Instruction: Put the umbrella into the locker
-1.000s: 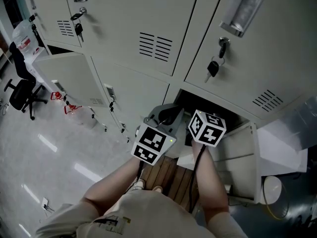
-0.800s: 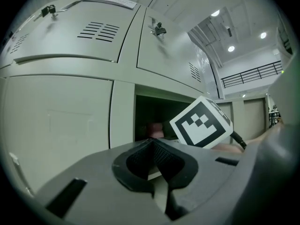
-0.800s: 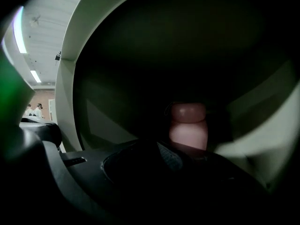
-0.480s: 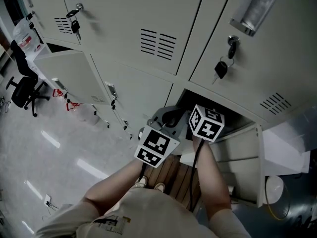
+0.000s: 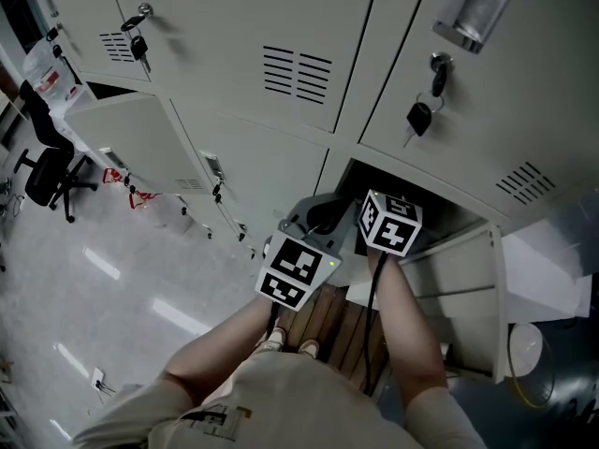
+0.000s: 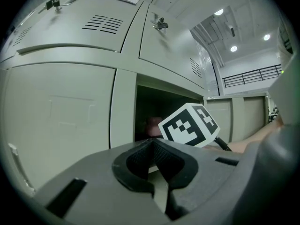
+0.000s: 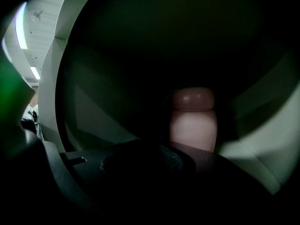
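Note:
The open locker (image 5: 440, 215) is a dark bay low in the bank of grey lockers. My right gripper reaches into its mouth, and only its marker cube (image 5: 390, 223) shows in the head view. In the right gripper view the umbrella (image 7: 192, 118), pinkish with a rounded end, stands just past my right gripper (image 7: 154, 158) inside the dark locker. It is too dark to see whether the pads press on it. My left gripper (image 5: 316, 215) hangs just left of the opening. Its jaws (image 6: 152, 146) are shut with nothing between them.
The locker's door (image 5: 459, 283) stands swung open to the right. Another door (image 5: 131, 143) is open at the left. Keys (image 5: 418, 115) hang from the upper locks. A wooden board (image 5: 337, 321) lies under my feet, an office chair (image 5: 42, 171) stands far left, and a white bucket (image 5: 524, 349) is at the right.
The right gripper's cube has edged a little further toward the locker mouth. The left gripper has stayed beside the opening.

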A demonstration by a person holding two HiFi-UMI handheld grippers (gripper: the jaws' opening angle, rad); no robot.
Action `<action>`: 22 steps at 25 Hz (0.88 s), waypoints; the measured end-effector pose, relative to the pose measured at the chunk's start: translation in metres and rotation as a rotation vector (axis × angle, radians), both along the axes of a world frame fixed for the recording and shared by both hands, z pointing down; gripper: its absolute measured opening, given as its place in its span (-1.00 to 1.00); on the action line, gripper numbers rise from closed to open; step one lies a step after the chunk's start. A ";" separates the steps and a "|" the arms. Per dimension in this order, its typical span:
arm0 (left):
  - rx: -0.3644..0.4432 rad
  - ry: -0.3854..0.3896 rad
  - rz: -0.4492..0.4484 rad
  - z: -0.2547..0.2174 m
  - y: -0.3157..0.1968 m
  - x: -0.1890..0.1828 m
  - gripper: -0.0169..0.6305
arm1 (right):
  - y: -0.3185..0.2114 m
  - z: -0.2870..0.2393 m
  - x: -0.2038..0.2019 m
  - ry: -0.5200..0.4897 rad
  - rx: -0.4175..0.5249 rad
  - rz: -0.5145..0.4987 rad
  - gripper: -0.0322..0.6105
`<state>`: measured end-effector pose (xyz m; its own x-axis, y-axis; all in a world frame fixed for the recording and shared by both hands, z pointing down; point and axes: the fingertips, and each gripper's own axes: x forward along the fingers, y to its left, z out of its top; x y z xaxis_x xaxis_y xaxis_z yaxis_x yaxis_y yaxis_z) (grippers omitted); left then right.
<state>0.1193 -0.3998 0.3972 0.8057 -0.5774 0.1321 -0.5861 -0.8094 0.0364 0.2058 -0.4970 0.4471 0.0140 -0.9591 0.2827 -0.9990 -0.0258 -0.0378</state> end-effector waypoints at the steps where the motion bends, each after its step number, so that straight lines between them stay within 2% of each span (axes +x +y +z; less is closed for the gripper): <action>1: 0.000 0.000 0.000 0.000 0.001 -0.001 -0.92 | 0.000 0.000 0.000 0.002 -0.002 -0.005 -0.75; 4: 0.002 -0.005 -0.001 -0.001 0.005 -0.003 -0.92 | 0.000 0.002 -0.007 0.006 -0.015 -0.051 -0.74; 6: 0.004 -0.006 -0.003 -0.002 0.007 -0.005 -0.92 | 0.000 0.004 -0.011 0.013 -0.031 -0.077 -0.62; 10: 0.007 -0.018 -0.012 0.000 0.012 -0.010 -0.92 | 0.003 0.007 -0.013 0.021 -0.062 -0.082 -0.57; 13: 0.006 -0.026 -0.016 0.001 0.016 -0.014 -0.92 | 0.007 0.010 -0.016 0.018 -0.089 -0.093 -0.44; 22: 0.041 -0.007 -0.020 -0.022 0.035 -0.025 -0.92 | 0.035 -0.018 -0.016 0.018 -0.060 -0.076 -0.42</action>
